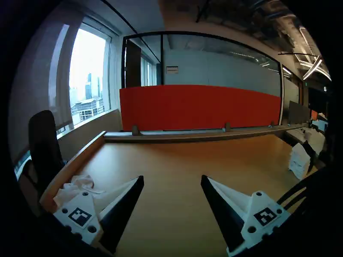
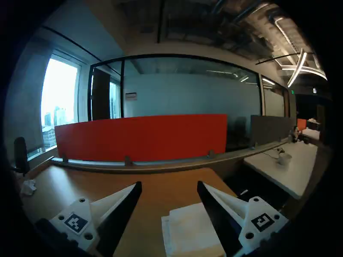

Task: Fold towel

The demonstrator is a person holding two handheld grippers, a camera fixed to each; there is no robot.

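A folded white towel point(image 2: 191, 231) lies flat on the wooden desk point(image 2: 171, 188) near its right end. My right gripper point(image 2: 168, 184) is open over it, and its right finger covers the towel's right edge. Nothing is pinched. A crumpled white cloth point(image 1: 76, 185) sits by the desk's left rim, just beyond the left finger of my left gripper point(image 1: 171, 177). That gripper is open above bare wood point(image 1: 180, 158). The same cloth point(image 2: 28, 187) appears small at the far left in the right gripper view. A white folded pile point(image 1: 299, 160) shows at the desk's right end.
A red partition point(image 1: 197, 107) closes off the back of the desk. A black chair point(image 1: 43, 145) stands by the window on the left. To the right are a gap, then a white desk point(image 2: 296, 171) with a cup point(image 2: 284, 159).
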